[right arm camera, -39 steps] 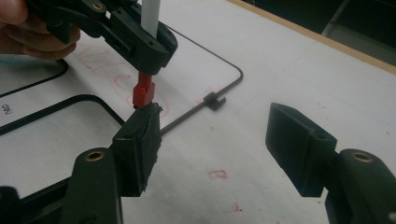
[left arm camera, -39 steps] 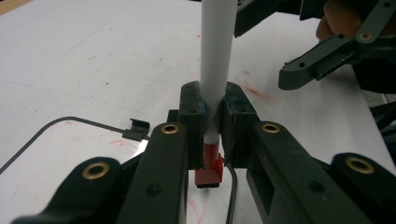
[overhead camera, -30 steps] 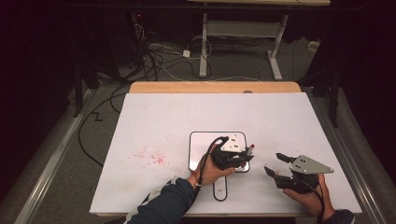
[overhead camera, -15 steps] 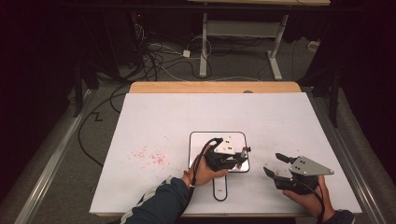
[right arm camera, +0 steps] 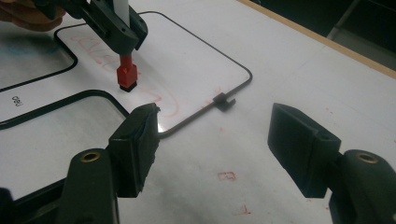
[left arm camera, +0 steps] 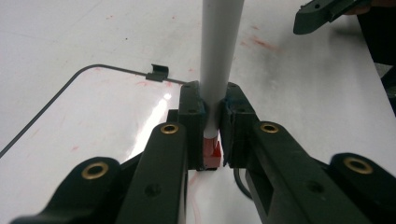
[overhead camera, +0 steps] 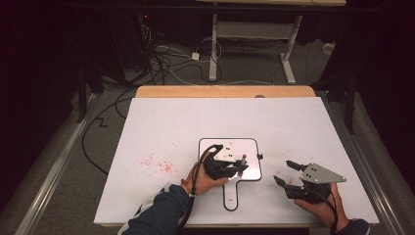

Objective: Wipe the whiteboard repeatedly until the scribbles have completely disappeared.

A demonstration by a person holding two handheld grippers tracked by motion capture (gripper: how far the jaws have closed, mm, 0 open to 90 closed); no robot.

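Left hand-held gripper writing on the small whiteboard with a red marker

The left hand-held gripper (overhead camera: 239,165) is clamped on a marker (left arm camera: 219,60), whose red tip (right arm camera: 126,77) sits on the whiteboard (overhead camera: 252,147) lying near the front of the bench (overhead camera: 161,122); the step looks like writing or scribbling, part done. The right hand-held gripper (overhead camera: 286,172) waits beside the board, jaws spread wide and empty. Next, the tip probably needs light, steady pressure as it strokes across (too much could skid the board). The right gripper view shows faint red strokes (right arm camera: 154,98) on the board, which the high view is too coarse to resolve; the left gripper view shows the pads (left arm camera: 194,112) pinching the barrel.
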